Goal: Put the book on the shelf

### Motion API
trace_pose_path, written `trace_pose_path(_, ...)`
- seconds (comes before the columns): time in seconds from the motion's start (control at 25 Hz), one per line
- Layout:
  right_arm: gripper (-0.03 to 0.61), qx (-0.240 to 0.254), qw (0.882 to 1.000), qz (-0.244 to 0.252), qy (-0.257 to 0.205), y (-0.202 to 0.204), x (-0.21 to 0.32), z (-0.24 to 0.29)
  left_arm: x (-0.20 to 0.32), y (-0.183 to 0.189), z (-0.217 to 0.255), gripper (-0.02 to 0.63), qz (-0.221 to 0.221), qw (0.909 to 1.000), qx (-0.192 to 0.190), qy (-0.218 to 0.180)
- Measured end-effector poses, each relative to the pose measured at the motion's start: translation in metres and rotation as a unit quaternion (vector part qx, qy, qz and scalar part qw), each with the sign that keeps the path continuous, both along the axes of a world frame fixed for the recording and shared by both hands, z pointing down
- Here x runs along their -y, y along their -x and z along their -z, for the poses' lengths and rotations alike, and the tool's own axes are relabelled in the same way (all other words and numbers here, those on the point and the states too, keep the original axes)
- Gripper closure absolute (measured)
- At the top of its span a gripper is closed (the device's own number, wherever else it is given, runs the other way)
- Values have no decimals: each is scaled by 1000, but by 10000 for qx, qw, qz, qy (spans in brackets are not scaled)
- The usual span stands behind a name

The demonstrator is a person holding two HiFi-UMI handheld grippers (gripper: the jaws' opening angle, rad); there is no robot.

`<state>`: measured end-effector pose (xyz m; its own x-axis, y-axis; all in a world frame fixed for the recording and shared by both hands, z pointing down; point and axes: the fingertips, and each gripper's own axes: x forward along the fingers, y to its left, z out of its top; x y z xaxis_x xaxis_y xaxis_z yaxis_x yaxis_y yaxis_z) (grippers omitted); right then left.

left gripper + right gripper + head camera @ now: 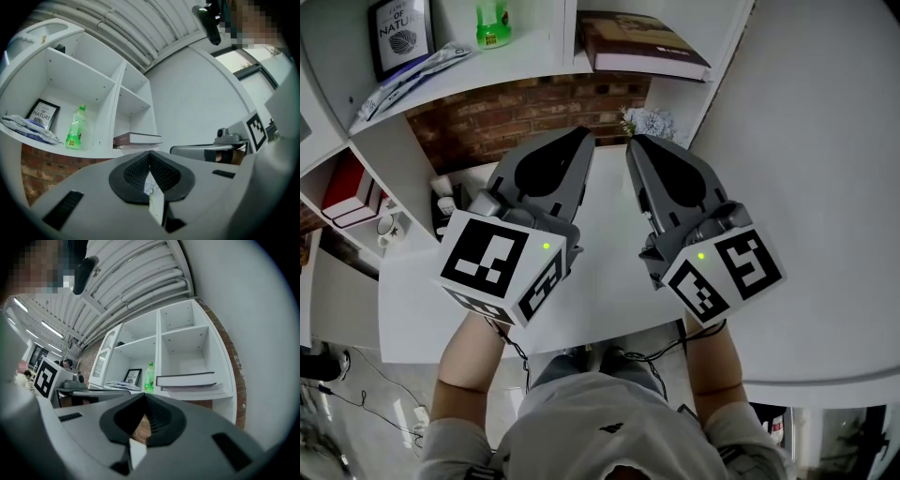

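Shelf unit [534, 56] taken as reference: white, open-fronted, split by an upright divider, backed below by a brick wall [525, 112]. The book [642, 45] is recorded lying flat in the shelf unit's right compartment, spine outward, apparently on a thinner flat item. In the compartment left of the divider a green bottle [493, 23] is seen upright, with a framed print [401, 33] leaning at the back further left and some flat packets [412, 77] at the board's front edge. Red books [347, 187] are noted in a lower bay at the unit's left end. A white bench [609, 272] runs in front of and below the shelf unit; its surface is plain and matt, with a small pale flower bunch [649, 122] at its far edge under the book's compartment. A white wall [825, 141] adjoins the unit's right side, and a ribbed white ceiling [140, 277] is seen above it. Left claw [581, 134] and right claw [635, 141] are held side by side over the bench, pointed at the shelf unit, each pressed together with nothing gripped.
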<state>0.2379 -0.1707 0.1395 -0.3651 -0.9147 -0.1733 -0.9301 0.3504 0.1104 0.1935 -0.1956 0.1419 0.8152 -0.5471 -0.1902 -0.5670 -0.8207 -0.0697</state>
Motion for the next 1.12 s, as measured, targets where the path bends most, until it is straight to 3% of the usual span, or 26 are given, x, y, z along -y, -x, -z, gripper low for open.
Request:
trace_pose_path(0.56, 569, 196, 9989, 350, 236, 1, -2, -38, -6, -3, -40, 600, 59, 9996, 47, 257)
trace_pose_path(1.12, 569, 180, 9971, 630, 399, 3, 0, -61, -11, -11, -59, 600, 292, 9990, 235, 253)
